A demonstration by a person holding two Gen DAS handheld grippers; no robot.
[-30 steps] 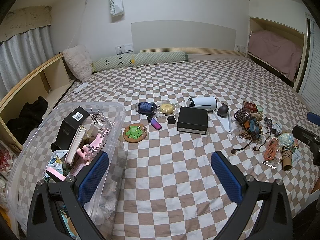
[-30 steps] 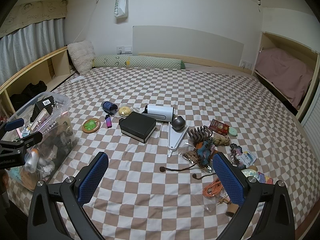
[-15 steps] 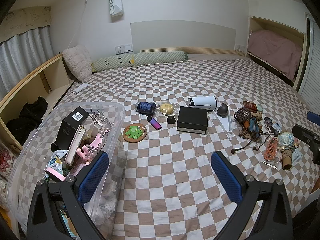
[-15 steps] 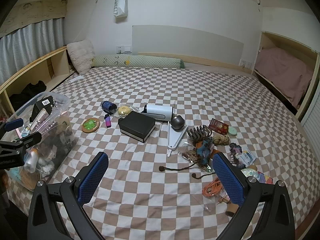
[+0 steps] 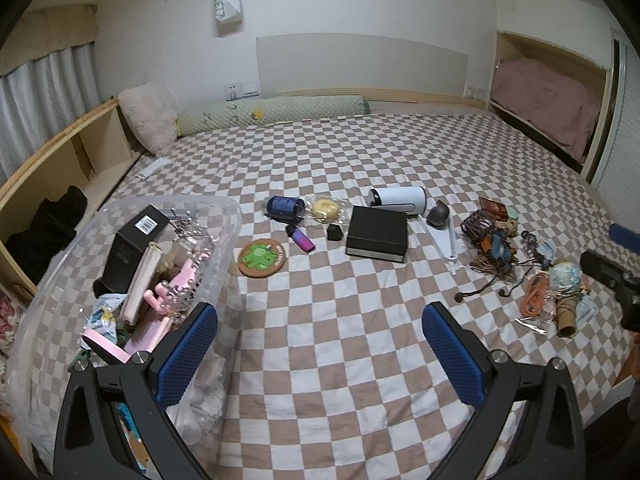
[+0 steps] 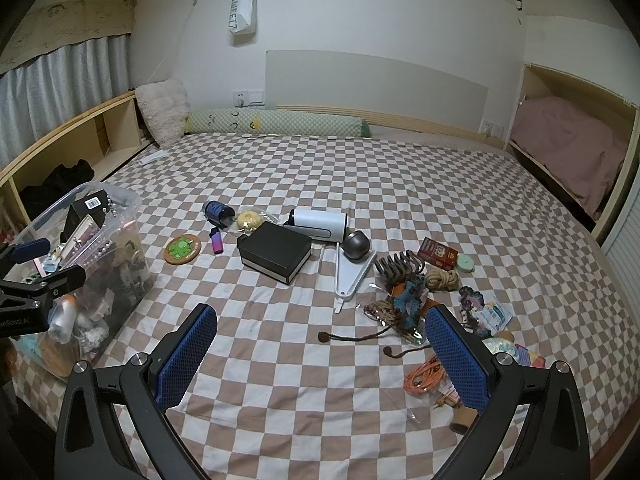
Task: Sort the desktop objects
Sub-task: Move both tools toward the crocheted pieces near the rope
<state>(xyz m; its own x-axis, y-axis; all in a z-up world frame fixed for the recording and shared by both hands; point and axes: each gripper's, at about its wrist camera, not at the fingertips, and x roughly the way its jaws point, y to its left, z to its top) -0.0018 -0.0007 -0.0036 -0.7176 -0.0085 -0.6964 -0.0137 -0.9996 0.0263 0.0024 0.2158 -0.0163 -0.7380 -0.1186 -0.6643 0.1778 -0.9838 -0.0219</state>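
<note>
The checked bedspread [image 5: 320,340] was soft matt cloth, and the storage bin [image 5: 224,216] on it was clear, glossy plastic. The black box [image 6: 276,250] looked matt like card, the white cylinder [image 6: 320,224] was smooth shiny plastic, and the round coaster [image 5: 262,258] looked like matt wood. The gripper pads [image 6: 186,354] were blue with a rough dotted texture on black matt plastic arms, and the shelf [image 6: 80,136] was pale bare wood.

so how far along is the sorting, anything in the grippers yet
Done: the clear bin already holds several things. In hand: nothing; the left gripper and right gripper are both open and empty. Left: the black box, white cylinder, green coaster and the cord pile lie on the bed.
</note>
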